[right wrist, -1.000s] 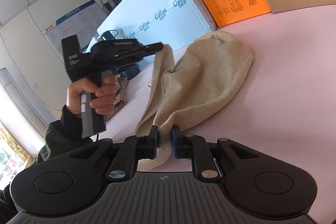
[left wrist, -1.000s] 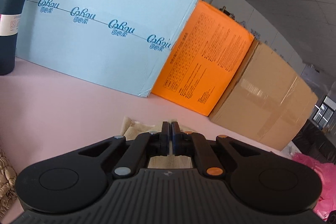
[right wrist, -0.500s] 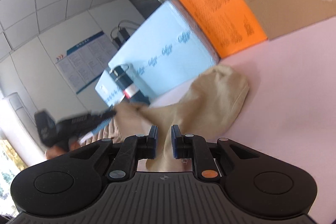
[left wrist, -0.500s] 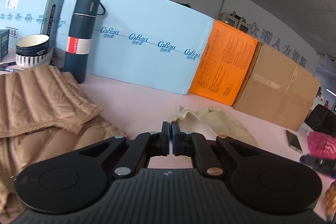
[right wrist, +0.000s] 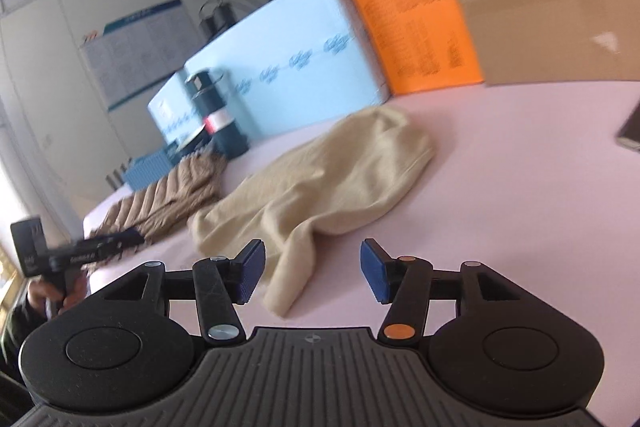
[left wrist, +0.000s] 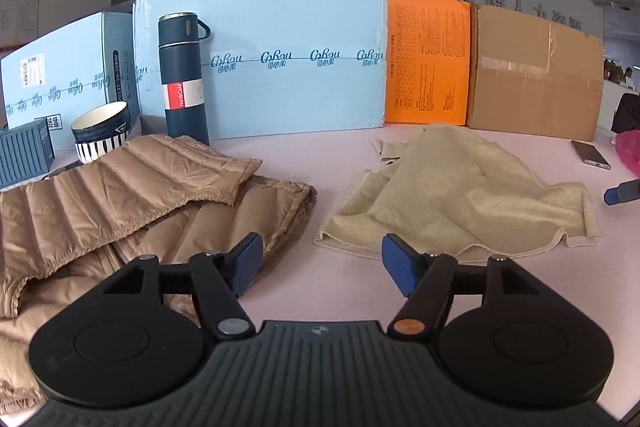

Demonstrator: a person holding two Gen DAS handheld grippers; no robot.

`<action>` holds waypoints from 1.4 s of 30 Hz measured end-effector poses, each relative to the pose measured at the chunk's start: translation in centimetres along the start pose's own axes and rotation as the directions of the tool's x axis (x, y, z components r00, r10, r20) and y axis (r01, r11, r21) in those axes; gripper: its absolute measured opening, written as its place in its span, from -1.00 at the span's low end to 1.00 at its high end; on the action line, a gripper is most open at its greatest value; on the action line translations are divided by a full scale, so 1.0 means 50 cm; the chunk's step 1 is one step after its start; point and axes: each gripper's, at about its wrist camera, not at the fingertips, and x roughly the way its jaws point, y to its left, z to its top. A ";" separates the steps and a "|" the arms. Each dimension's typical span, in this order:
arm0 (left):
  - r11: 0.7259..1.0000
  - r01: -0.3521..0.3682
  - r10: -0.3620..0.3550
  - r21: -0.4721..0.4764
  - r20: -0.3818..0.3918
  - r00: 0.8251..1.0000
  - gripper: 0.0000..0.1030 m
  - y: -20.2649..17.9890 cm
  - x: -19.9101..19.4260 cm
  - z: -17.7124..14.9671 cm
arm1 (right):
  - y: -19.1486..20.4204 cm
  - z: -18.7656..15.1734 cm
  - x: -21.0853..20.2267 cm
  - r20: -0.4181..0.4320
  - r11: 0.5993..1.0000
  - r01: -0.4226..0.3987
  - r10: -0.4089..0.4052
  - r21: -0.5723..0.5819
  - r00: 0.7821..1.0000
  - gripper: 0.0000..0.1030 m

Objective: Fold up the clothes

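Both grippers, left gripper (left wrist: 322, 265) and right gripper (right wrist: 310, 271), have just sprung open empty; beige sweater (left wrist: 460, 195) dropped, half-folded

Even, bright daylight; left wrist view sharp, fisheye-bent at edges. Right wrist view motion-blurred, with window glare at its lower left edge.

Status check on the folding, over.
Left gripper and right gripper open, just released, nothing between fingers. Beige sweater lies loosely folded on table. Brown puffer jacket heaped beside it, apart. Nothing in the way.
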 end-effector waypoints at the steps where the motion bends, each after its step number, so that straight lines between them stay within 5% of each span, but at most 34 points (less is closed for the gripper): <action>1: 1.000 0.004 -0.004 -0.025 -0.010 1.000 0.30 -0.001 0.013 0.007 | 0.005 -0.002 0.014 -0.015 1.000 -0.015 0.015 0.014 1.000 0.09; 4: 0.996 0.012 -0.015 -0.087 -0.041 0.999 0.43 -0.004 0.056 0.027 | 0.015 -0.004 0.053 -0.045 0.997 -0.043 0.046 0.058 0.998 0.21; 12: 0.996 0.075 -0.083 -0.056 -0.151 0.985 0.46 -0.045 0.153 0.051 | 0.015 -0.002 0.101 -0.075 0.993 -0.024 0.033 0.117 0.997 0.37; 14: 0.994 0.096 -0.106 -0.059 -0.185 0.977 -0.12 -0.051 0.167 0.051 | 0.010 0.001 0.104 -0.068 0.991 -0.034 0.044 0.133 0.997 0.37; 15: 0.992 0.108 -0.118 -0.062 -0.198 0.973 -0.68 -0.054 0.173 0.052 | 0.008 0.001 0.105 -0.066 0.990 -0.045 0.055 0.136 0.996 0.25; 16: 0.991 0.113 -0.124 -0.066 -0.194 0.973 -0.89 -0.055 0.174 0.056 | 0.006 0.001 0.109 -0.073 0.988 -0.061 0.072 0.140 0.995 0.06; 17: 0.991 0.119 -0.130 -0.070 -0.191 0.973 -0.89 -0.057 0.175 0.060 | 0.004 0.002 0.115 -0.087 0.987 -0.074 0.087 0.143 0.992 -0.56; 18: 0.990 0.124 -0.136 -0.073 -0.187 0.973 -0.92 -0.058 0.177 0.064 | 0.003 0.003 0.121 -0.103 0.986 -0.078 0.093 0.144 0.990 -0.89; 22: 0.985 0.144 -0.155 -0.090 -0.123 0.980 -0.93 -0.066 0.158 0.113 | 0.004 0.032 0.127 -0.099 0.987 -0.099 0.112 0.125 0.989 -0.90; 27: 0.972 0.220 -0.220 -0.084 0.014 0.975 -0.93 -0.063 0.075 0.164 | 0.009 0.117 0.021 0.176 0.970 -0.213 0.191 0.119 0.966 -0.90; 30: 0.961 0.272 -0.272 -0.046 0.006 0.962 -0.92 -0.059 0.037 0.138 | 0.005 0.121 -0.056 0.243 0.974 -0.208 0.180 0.094 0.953 -0.90; 37: 0.960 0.279 -0.273 0.010 -0.184 0.944 -0.92 -0.051 -0.001 0.004 | -0.029 -0.024 -0.157 0.076 0.986 -0.056 0.045 0.154 0.996 -0.89; 41: 0.967 0.255 -0.248 0.020 -0.180 0.952 -0.82 -0.040 -0.021 -0.006 | -0.048 -0.082 -0.180 0.037 0.982 0.011 -0.019 0.187 0.999 -0.75; 42: 0.968 0.249 -0.243 0.021 -0.167 0.956 -0.67 -0.037 -0.025 -0.001 | -0.052 -0.090 -0.187 0.042 0.980 0.008 -0.017 0.198 0.999 -0.58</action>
